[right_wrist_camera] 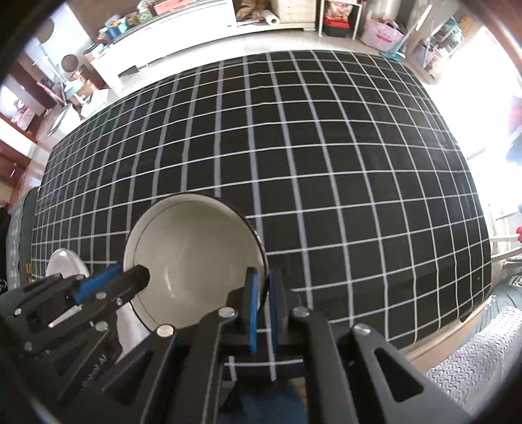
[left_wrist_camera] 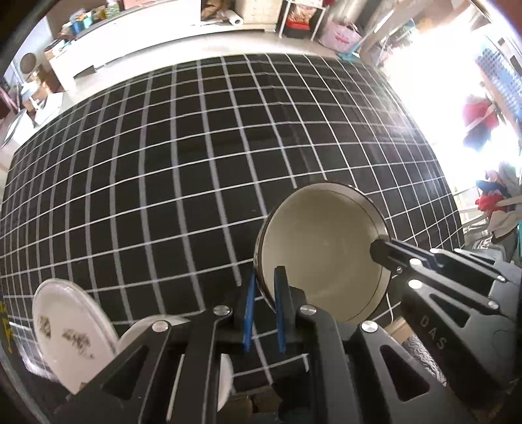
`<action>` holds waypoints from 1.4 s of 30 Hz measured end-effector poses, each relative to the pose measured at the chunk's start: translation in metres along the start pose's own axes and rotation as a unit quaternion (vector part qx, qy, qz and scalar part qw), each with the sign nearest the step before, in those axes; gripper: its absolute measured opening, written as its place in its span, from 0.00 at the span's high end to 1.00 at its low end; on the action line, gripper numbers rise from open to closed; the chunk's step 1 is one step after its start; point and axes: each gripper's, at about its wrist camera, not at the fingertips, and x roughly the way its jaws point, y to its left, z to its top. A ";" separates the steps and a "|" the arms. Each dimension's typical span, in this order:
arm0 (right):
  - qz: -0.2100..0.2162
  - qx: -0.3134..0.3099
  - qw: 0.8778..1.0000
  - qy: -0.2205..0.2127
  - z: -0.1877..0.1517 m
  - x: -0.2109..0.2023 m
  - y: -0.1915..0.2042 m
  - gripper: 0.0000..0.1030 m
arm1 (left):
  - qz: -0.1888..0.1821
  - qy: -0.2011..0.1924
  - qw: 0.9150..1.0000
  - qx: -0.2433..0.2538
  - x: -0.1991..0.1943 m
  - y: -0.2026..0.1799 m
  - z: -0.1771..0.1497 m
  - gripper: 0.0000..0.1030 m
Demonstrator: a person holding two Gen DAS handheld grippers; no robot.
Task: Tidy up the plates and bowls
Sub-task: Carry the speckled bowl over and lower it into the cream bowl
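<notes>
A cream bowl (left_wrist_camera: 319, 254) with a dark rim hangs tilted above the black checked tablecloth (left_wrist_camera: 163, 163), held from both sides. My left gripper (left_wrist_camera: 262, 283) is shut on the bowl's left rim, one blue pad inside and one outside. My right gripper (left_wrist_camera: 378, 252) reaches in from the right and is shut on the opposite rim. In the right wrist view the same bowl (right_wrist_camera: 195, 257) is clamped by my right gripper (right_wrist_camera: 263, 280), with my left gripper (right_wrist_camera: 137, 275) on the far rim. A white patterned plate (left_wrist_camera: 65, 332) lies low at the left.
A second white plate (left_wrist_camera: 225, 375) shows partly behind my left gripper's frame. The white plate (right_wrist_camera: 65, 264) sits near the table's left edge. Beyond the far table edge are a white cabinet (right_wrist_camera: 182, 26) and shelves. A grey textured cloth (right_wrist_camera: 483, 358) lies off the table's right corner.
</notes>
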 end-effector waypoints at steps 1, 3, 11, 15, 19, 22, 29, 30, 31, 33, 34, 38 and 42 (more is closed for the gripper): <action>0.002 -0.004 1.000 -0.001 -0.004 -0.005 0.009 0.91 | 0.000 -0.006 1.000 -0.004 -0.009 0.008 -0.006 0.91; 0.005 -0.010 1.000 -0.004 -0.007 -0.012 0.022 0.91 | 0.001 -0.013 1.000 -0.009 -0.021 0.019 -0.013 0.91; 0.009 -0.046 0.999 -0.024 -0.021 -0.035 0.080 0.91 | 0.013 -0.023 0.999 -0.038 -0.054 0.075 -0.048 0.91; 0.018 -0.062 0.998 -0.021 -0.030 -0.033 0.101 0.91 | 0.015 -0.022 0.998 -0.055 -0.063 0.097 -0.064 0.91; 0.020 -0.074 0.997 -0.011 -0.027 -0.020 0.107 0.91 | 0.021 -0.022 0.998 -0.064 -0.064 0.111 -0.075 0.91; 0.020 -0.081 0.996 -0.004 -0.031 -0.013 0.117 0.91 | 0.023 -0.019 0.997 -0.071 -0.062 0.119 -0.088 0.91; 0.015 -0.089 0.996 0.019 -0.040 0.010 0.121 0.91 | 0.022 0.002 0.996 -0.081 -0.037 0.136 -0.104 0.91; 0.015 -0.088 0.996 0.023 -0.041 0.013 0.121 0.91 | 0.021 0.005 0.996 -0.081 -0.033 0.137 -0.106 0.91; 0.012 -0.089 0.996 0.027 -0.042 0.016 0.120 0.91 | 0.019 0.010 0.996 -0.083 -0.028 0.138 -0.107 0.91; 0.009 -0.091 0.995 0.031 -0.045 0.019 0.120 0.91 | 0.017 0.015 0.996 -0.083 -0.024 0.138 -0.109 0.91; 0.009 -0.092 0.995 0.032 -0.046 0.020 0.121 0.91 | 0.018 0.018 0.996 -0.080 -0.021 0.137 -0.111 0.91; 0.007 -0.092 0.995 0.035 -0.050 0.023 0.122 0.91 | 0.021 0.023 0.996 -0.081 -0.014 0.139 -0.116 0.91; 0.009 -0.091 0.995 0.045 -0.053 0.028 0.124 0.91 | 0.021 0.027 0.996 -0.088 -0.006 0.144 -0.120 0.91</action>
